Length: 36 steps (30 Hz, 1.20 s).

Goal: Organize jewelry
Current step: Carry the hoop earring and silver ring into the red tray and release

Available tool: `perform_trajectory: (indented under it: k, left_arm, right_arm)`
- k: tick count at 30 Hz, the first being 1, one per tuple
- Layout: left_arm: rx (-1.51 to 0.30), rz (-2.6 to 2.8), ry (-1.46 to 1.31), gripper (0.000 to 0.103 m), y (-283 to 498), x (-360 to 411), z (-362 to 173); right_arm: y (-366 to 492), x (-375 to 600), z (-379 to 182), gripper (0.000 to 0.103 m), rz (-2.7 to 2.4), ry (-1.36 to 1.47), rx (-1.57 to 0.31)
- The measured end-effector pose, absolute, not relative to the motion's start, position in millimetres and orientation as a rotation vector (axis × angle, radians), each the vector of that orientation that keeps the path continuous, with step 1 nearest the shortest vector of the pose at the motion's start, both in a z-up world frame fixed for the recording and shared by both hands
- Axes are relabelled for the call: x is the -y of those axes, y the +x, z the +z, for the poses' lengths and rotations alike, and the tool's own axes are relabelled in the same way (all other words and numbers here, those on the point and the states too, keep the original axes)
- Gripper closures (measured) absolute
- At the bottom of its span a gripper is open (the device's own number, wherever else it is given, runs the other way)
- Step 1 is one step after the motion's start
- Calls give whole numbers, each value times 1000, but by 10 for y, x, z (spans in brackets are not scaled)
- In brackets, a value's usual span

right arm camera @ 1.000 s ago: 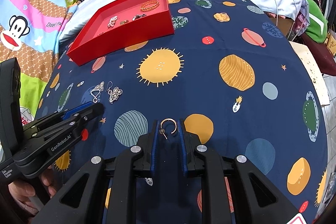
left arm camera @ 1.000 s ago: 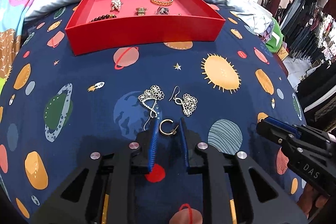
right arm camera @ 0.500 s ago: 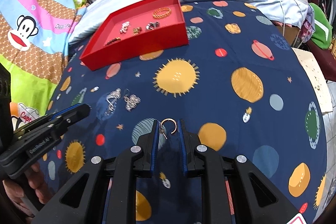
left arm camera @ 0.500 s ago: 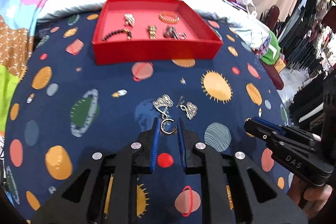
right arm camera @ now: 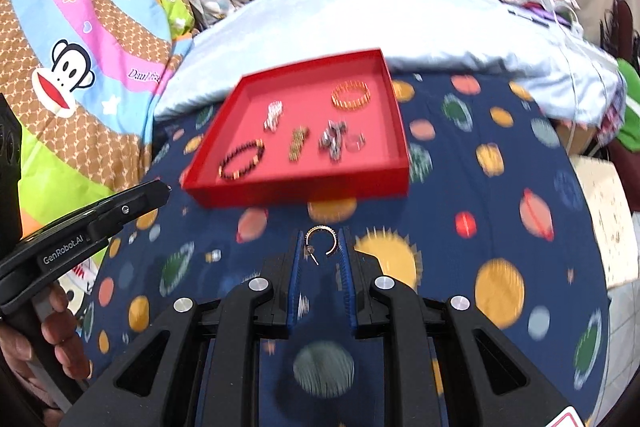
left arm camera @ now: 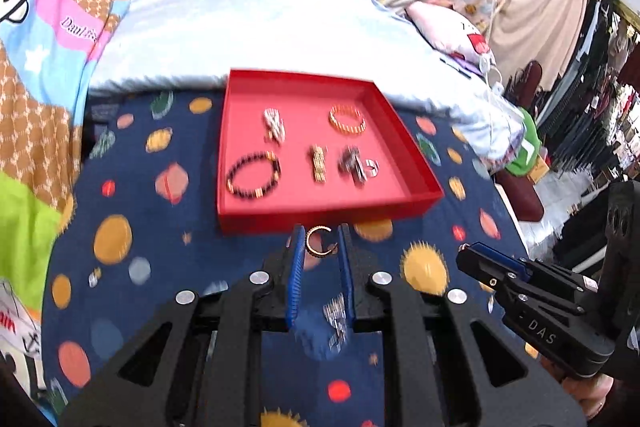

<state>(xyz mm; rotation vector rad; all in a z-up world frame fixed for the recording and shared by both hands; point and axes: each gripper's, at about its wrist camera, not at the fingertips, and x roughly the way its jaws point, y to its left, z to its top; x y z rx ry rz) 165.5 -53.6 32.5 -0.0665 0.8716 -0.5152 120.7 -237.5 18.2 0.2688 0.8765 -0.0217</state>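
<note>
Left gripper [left arm camera: 320, 247]: clenched on a gold hoop earring [left arm camera: 319, 242], pinched between the two blue pads and held above the cloth, just near of the tray's front wall.

Right gripper [right arm camera: 320, 247]: clenched on a second gold hoop earring [right arm camera: 323, 242], its post hanging at the lower left; held over the cloth, near of the tray.

Red tray [left arm camera: 320, 217]: shallow, square, lying on the planet-print cloth [left arm camera: 132, 195] at the far side. Contents, left wrist view:
- dark beaded bracelet [left arm camera: 253, 175], near left
- gold bracelet [left arm camera: 347, 119], far right
- silver piece [left arm camera: 274, 125], far middle; blurred
- small gold piece [left arm camera: 318, 163], near middle
- dark cluster with a ring beside it [left arm camera: 356, 165], near right; kind cannot be told

Silver filigree earring [left arm camera: 336, 319]: on the cloth, seen between the left gripper's fingers; blurred.

Surroundings: pale blue bedding [left arm camera: 256, 27] beyond the tray; monkey-print blanket [right arm camera: 72, 67] at far left.

Hands: fingers of the left hand [right arm camera: 60, 331] wrapped on its gripper handle in the right wrist view.
</note>
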Motion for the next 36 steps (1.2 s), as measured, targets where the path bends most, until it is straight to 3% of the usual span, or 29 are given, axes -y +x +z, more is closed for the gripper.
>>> perform_trajectory:
  k: [17,28,36]
  left_arm:
    - [-850,-467,-82,87,2955,919,154]
    - [-889,-426,-61,87,3434,1069,-78]
    - [-852,-388,-78,69,3396,930,88]
  right_arm:
    - [2762,2612,12,87,4,294,-906]
    - [3286,2469,-237,86,42,268,-957]
    - [3040,2646,105,79,5,287,-864]
